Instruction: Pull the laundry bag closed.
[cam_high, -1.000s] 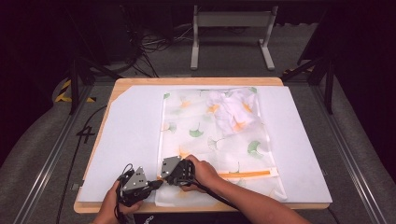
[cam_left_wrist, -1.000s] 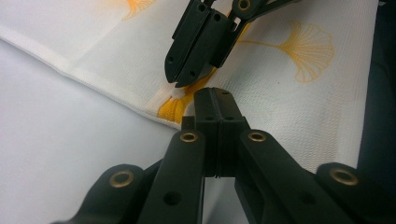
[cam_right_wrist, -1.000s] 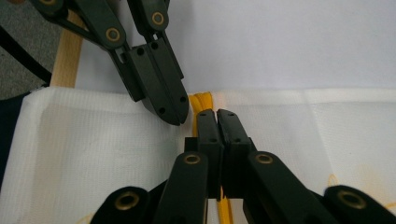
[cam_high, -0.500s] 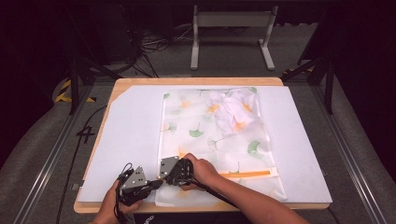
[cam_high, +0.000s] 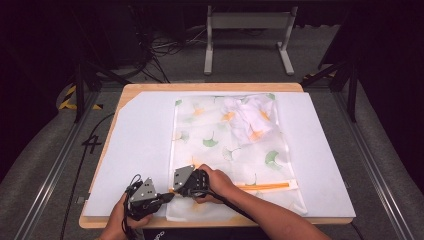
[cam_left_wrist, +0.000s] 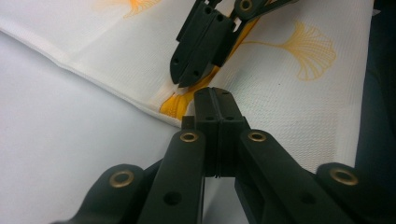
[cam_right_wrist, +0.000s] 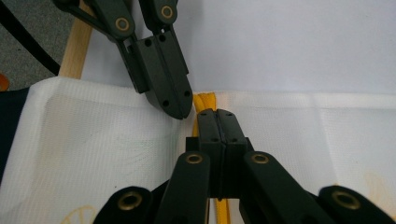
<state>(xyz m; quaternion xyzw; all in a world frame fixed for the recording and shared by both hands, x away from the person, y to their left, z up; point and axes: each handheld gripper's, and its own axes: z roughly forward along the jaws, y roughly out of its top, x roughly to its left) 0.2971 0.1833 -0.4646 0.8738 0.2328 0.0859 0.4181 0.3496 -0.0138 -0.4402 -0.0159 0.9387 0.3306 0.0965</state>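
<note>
A white mesh bag (cam_high: 220, 150) printed with green and orange leaves lies flat on the white sheet (cam_high: 140, 145). An orange zipper (cam_high: 265, 186) runs along its near edge. Both grippers meet at the zipper's left end. My left gripper (cam_high: 169, 196) comes in from the left, shut on the bag's edge (cam_left_wrist: 140, 100) just beside the zipper end (cam_left_wrist: 175, 105). Tip to tip with it, my right gripper (cam_high: 175, 190) is shut on the orange zipper (cam_right_wrist: 203, 100). In the left gripper view my own jaws (cam_left_wrist: 215, 95) face the right gripper (cam_left_wrist: 187, 83). In the right gripper view my jaws (cam_right_wrist: 215, 115) face the left gripper (cam_right_wrist: 180, 109).
A crumpled white cloth (cam_high: 250, 117) sits inside the bag at its far right. The sheet covers a wooden table (cam_high: 210, 86) whose near edge is right under the hands. Metal rails and cables lie on the floor around the table.
</note>
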